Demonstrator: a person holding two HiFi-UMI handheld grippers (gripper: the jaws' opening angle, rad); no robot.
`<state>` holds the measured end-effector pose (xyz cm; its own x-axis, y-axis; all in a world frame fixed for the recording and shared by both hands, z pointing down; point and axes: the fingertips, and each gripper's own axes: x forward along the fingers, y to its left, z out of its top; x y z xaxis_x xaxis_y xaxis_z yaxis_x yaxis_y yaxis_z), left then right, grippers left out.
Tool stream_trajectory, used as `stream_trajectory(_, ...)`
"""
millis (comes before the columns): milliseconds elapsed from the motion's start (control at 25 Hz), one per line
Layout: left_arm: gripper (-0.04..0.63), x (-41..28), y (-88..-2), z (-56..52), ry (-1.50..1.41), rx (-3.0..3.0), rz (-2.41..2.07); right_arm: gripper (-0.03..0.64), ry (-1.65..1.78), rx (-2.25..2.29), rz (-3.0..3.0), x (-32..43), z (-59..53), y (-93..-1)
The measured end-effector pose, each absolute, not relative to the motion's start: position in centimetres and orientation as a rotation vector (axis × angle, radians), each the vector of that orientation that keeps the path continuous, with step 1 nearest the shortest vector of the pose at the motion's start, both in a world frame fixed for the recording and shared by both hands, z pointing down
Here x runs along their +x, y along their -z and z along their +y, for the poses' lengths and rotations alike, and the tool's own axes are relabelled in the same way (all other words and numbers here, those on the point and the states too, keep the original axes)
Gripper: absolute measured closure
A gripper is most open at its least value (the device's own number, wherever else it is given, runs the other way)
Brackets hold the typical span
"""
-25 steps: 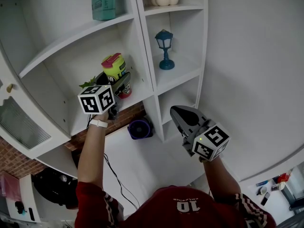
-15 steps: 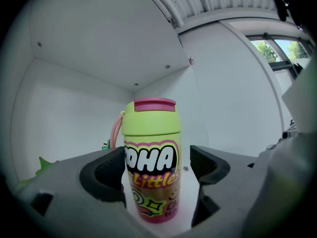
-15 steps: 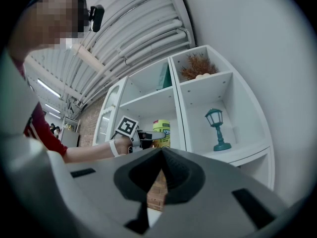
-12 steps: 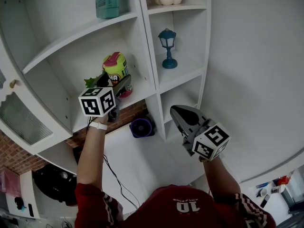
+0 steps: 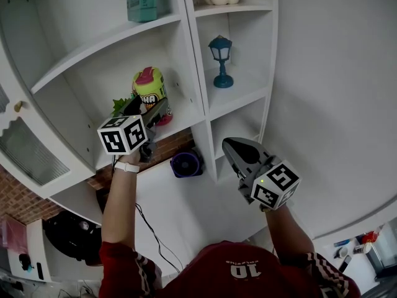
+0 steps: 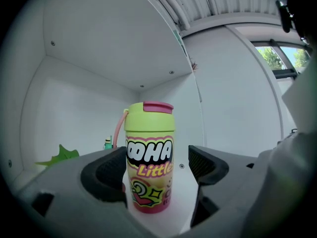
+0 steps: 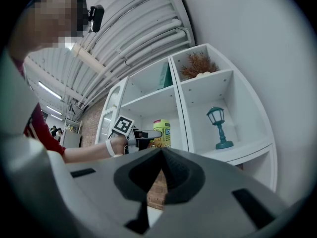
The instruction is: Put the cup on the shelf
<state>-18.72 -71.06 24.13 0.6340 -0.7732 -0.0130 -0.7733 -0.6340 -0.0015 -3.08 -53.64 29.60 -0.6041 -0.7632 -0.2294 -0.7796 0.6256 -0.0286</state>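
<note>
Releasing the cup [image 6: 148, 133], upright on the shelf [image 5: 183, 115], the left tool [image 6: 157, 165] has its jaws apart around it, just narrowed slightly, and should probably back straight out; right tool [image 7: 161, 155] closed, empty.

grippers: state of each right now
Left gripper: open, jaws just closing slightly, cup between them, not gripped.
Right gripper: shut, empty.

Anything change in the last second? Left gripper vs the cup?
The left gripper has backed off a little from the cup, toward the person. Its jaws have just been closing slightly, but they stand apart with the cup between them, not gripped. Unchanged: the cup stands upright on the shelf, the right gripper is shut and in the same place, and the lantern has not moved.
</note>
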Motion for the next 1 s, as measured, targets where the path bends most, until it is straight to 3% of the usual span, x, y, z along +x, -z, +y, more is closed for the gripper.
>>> stream_trajectory(1000, 0.209, -18.5, -26.1, -61.8, -0.081, -2.769, 1.470, 0.612, -0.025, -1.176, 2.717, -1.3, -49.2, -31.0)
